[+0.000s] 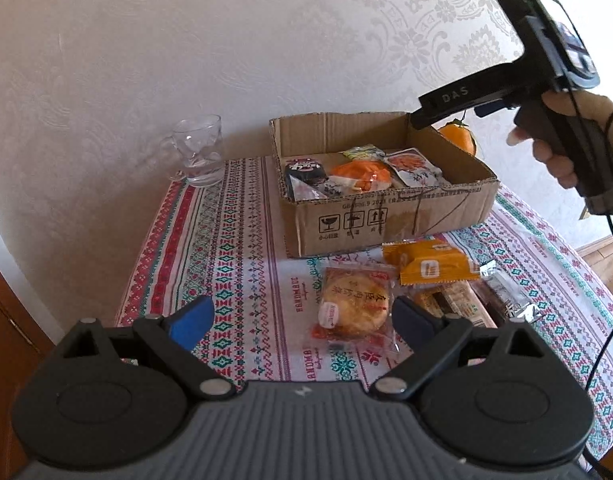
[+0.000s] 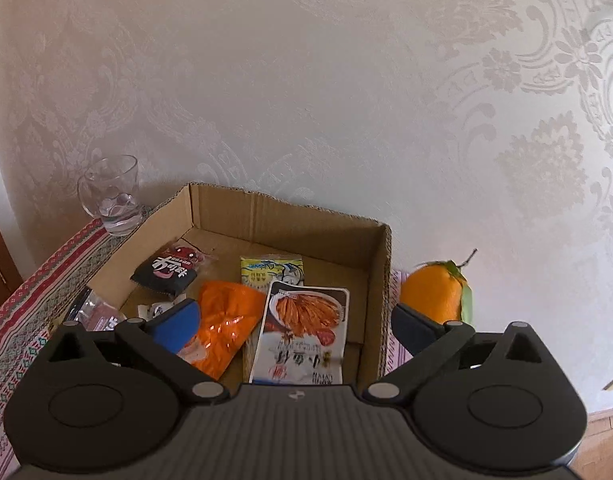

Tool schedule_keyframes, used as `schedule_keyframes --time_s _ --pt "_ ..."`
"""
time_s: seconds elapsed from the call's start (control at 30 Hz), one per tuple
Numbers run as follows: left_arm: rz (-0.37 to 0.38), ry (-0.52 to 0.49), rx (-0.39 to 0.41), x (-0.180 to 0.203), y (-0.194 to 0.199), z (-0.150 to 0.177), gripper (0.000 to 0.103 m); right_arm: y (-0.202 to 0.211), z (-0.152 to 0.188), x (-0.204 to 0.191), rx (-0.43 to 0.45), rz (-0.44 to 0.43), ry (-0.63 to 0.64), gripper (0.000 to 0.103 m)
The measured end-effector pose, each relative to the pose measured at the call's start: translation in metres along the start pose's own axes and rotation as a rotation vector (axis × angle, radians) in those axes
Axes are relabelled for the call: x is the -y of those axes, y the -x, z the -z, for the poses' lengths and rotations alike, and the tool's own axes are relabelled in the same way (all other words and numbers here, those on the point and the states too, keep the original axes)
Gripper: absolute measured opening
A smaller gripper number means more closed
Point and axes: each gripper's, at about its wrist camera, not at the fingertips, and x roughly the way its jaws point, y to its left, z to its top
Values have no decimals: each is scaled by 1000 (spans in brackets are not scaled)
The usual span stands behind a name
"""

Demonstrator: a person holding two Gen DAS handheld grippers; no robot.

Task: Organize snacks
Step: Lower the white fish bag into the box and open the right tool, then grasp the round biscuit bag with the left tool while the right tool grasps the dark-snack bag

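A cardboard box (image 1: 386, 216) (image 2: 290, 216) stands on the patterned tablecloth against the wall. In it lie a black packet (image 1: 306, 172) (image 2: 166, 274), an orange packet (image 1: 360, 172) (image 2: 222, 320), a yellow-green packet (image 2: 272, 270) and a white noodle packet (image 1: 414, 166) (image 2: 306, 328). My right gripper (image 2: 292, 314) (image 1: 420, 118) hovers open over the box, its pads clear of the white packet below. My left gripper (image 1: 300, 312) is open low over the table, with a round pastry packet (image 1: 354, 306) lying between its fingers, untouched. An orange-yellow packet (image 1: 430, 266) lies in front of the box.
A glass mug (image 1: 196, 152) (image 2: 112, 196) stands left of the box by the wall. An orange fruit (image 1: 458, 136) (image 2: 434, 292) sits right of the box. A silver wrapper (image 1: 510, 292) and a brown bar (image 1: 446, 300) lie near the pastry. A person's hand (image 1: 558, 152) holds the right gripper.
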Motion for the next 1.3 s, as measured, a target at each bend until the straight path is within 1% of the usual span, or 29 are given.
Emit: schedule_keyframes --time_s 0.23,0.3,0.43,0.53,0.57,0.6,0.73,0.83,0.97,1.0,1.07,1.3 --pt "4 1 2 1 3 0 96 20 11 2 -1 3 -29 103" --pt "6 1 4 1 4 1 96 30 23 0 -10 8 -42 103" --pt "7 1 4 2 5 2 96 40 47 -3 -49 62 -62 103" --pt "4 4 -3 2 5 5 96 50 70 -2 -72 56 -113 103" --pt "4 5 -8 1 5 5 96 50 70 -2 -72 56 -113 103" --pt "4 5 -11 1 5 6 96 56 86 0 -85 47 -154 103" --pt "9 5 -17 2 5 8 96 65 113 2 -118 69 -208 103" --pt "15 2 -22 3 5 9 96 70 131 3 -150 57 -240 103" --pt "22 -1 -26 4 5 10 96 70 150 -2 -207 49 -224 103" --pt "25 -2 -27 5 5 11 96 70 150 -2 -207 49 -224 103" --pt "27 -6 -29 6 5 11 96 67 158 -10 -231 23 -196 103" --pt "21 -11 -40 6 2 11 96 55 163 -18 -260 -2 -181 103"
